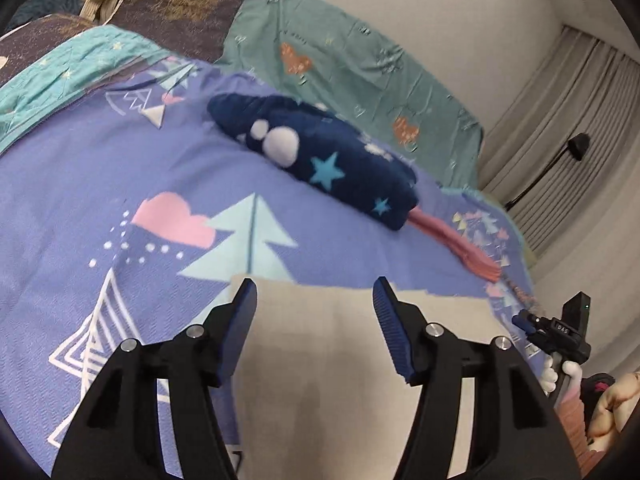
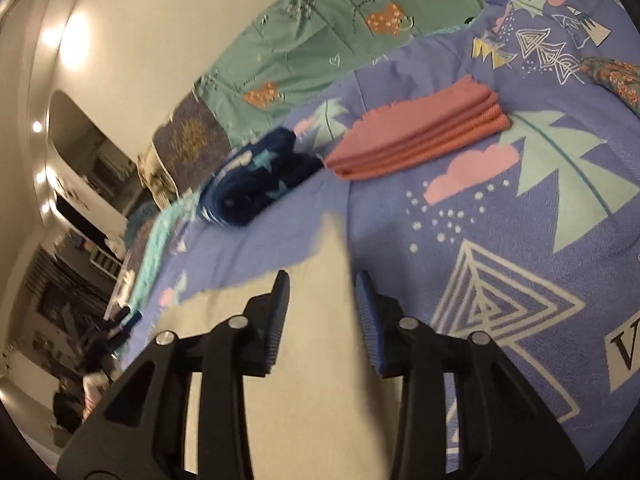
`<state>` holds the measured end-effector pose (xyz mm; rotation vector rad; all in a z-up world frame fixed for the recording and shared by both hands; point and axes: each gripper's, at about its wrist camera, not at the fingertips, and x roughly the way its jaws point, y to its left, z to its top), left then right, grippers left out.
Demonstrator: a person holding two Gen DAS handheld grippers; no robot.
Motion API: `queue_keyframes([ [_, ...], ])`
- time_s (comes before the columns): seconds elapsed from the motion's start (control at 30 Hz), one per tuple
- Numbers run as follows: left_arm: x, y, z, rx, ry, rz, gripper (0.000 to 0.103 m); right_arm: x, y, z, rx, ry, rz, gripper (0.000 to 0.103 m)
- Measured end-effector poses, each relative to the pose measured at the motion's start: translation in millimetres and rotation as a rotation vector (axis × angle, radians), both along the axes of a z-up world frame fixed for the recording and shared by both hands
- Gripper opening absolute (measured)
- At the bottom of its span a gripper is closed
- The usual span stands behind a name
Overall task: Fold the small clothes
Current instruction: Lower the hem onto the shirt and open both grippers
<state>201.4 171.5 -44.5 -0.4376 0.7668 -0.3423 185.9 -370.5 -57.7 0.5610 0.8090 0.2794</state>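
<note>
Both grippers [image 1: 315, 292] [image 2: 322, 284] hover, parted, over the cream cloth [image 1: 340, 360].

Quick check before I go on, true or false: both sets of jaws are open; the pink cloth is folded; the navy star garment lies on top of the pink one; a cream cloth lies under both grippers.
1. Both sets of jaws, on the left gripper and the right gripper, are open. True.
2. The pink cloth is folded. True.
3. The navy star garment lies on top of the pink one. False: it lies beside it on the purple bedspread.
4. Each gripper clamps the cream cloth. False: it lies below the open jaws.
</note>
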Motion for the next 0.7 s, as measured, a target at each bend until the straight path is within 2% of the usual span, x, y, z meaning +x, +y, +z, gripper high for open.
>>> queue_keyframes([
  [0.17,17,9,-22,0.048,0.111,0.012,0.061,20,8,-17,-0.059,0.055,0.042,0.048],
  [0.27,25,10,-33,0.056,0.155,0.009,0.058,34,9,-25,-0.078,0.081,0.044,0.050],
  [0.3,26,9,-34,0.055,0.149,0.000,0.033,38,8,-26,-0.076,0.083,0.044,0.049],
  [0.33,27,8,-33,0.041,0.142,-0.019,0.005,41,9,-26,-0.078,0.081,0.039,0.044],
  [0.37,26,8,-30,0.019,0.127,-0.024,0.005,42,10,-23,-0.074,0.073,0.044,0.014],
  [0.4,22,7,-23,0.012,0.095,-0.026,0.005,41,11,-20,-0.069,0.066,0.042,0.003],
  [0.5,5,-1,7,0.027,-0.023,-0.051,0.005,25,7,6,-0.041,-0.047,0.019,0.002],
  [0.6,1,-9,30,0.067,-0.093,-0.058,0.005,10,-2,30,-0.027,-0.129,-0.030,0.001],
  [0.7,17,-15,25,0.122,-0.079,-0.055,0.006,16,-11,32,-0.063,-0.123,-0.083,0.001],
])
